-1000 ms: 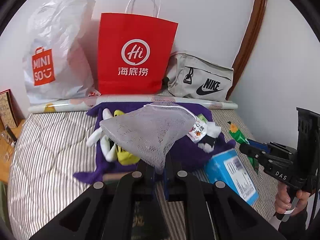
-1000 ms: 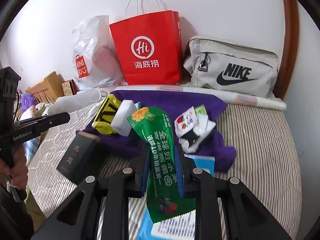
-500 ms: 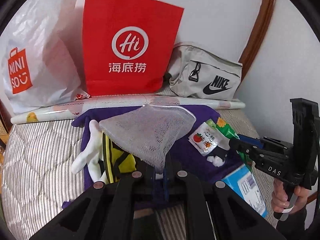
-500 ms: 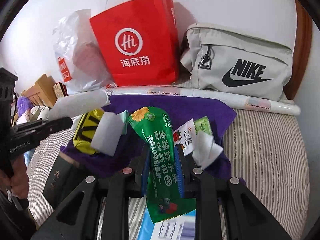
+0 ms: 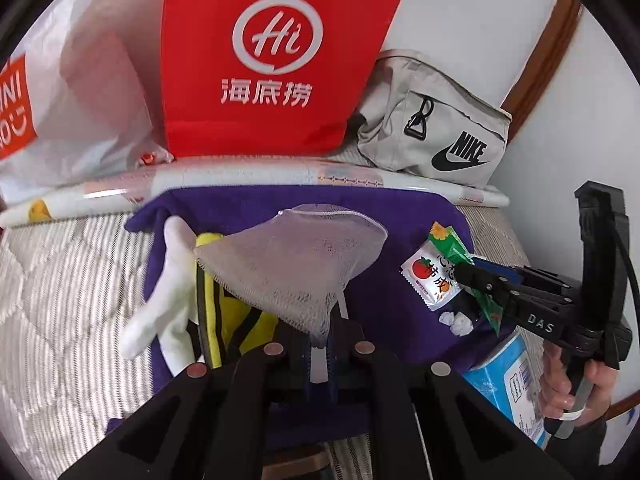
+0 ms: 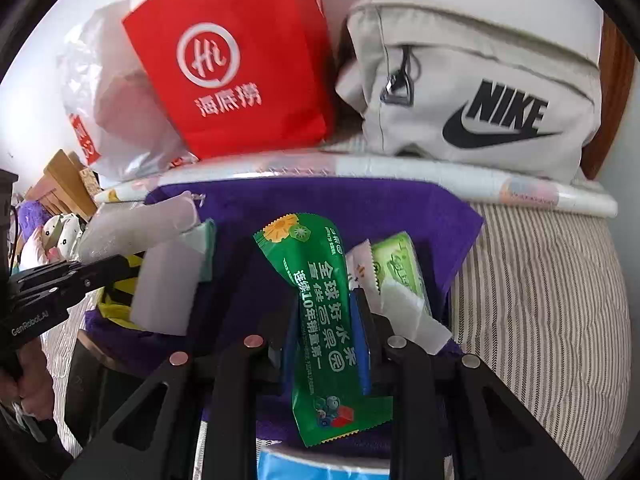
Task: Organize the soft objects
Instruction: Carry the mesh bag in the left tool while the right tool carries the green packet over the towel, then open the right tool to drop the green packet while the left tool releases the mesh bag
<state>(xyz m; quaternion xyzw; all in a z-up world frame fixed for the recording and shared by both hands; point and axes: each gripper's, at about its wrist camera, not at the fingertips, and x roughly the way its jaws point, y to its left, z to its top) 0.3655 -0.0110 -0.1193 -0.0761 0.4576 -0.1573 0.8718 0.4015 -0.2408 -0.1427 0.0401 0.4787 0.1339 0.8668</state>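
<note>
In the left wrist view my left gripper [image 5: 319, 354] is shut on the lower corner of a white mesh pouch [image 5: 296, 268], which hangs over a purple towel [image 5: 400, 216] on the bed. A white glove [image 5: 168, 280] and a yellow-and-black cloth [image 5: 228, 312] lie under it. My right gripper [image 6: 326, 320] is shut on a long green snack packet [image 6: 324, 312] above the same towel [image 6: 360, 200]. Beside it lie a light green sachet [image 6: 400, 268] and a white pack [image 6: 166, 288]. The left view also shows the right gripper [image 5: 464, 270], next to a tomato sachet [image 5: 428, 280].
A red paper bag [image 5: 272, 60], a white plastic shopping bag [image 5: 72, 92] and a grey Nike pouch [image 5: 436, 128] stand against the wall behind a rolled sheet [image 5: 280, 178]. A blue box [image 5: 508, 376] lies at the towel's right corner. The striped bedcover [image 6: 540, 300] runs out to the right.
Both grippers have moved forward and down toward the purple towel, each keeping its hold. The bags at the wall loom larger, and the green packet now hangs over the towel.
</note>
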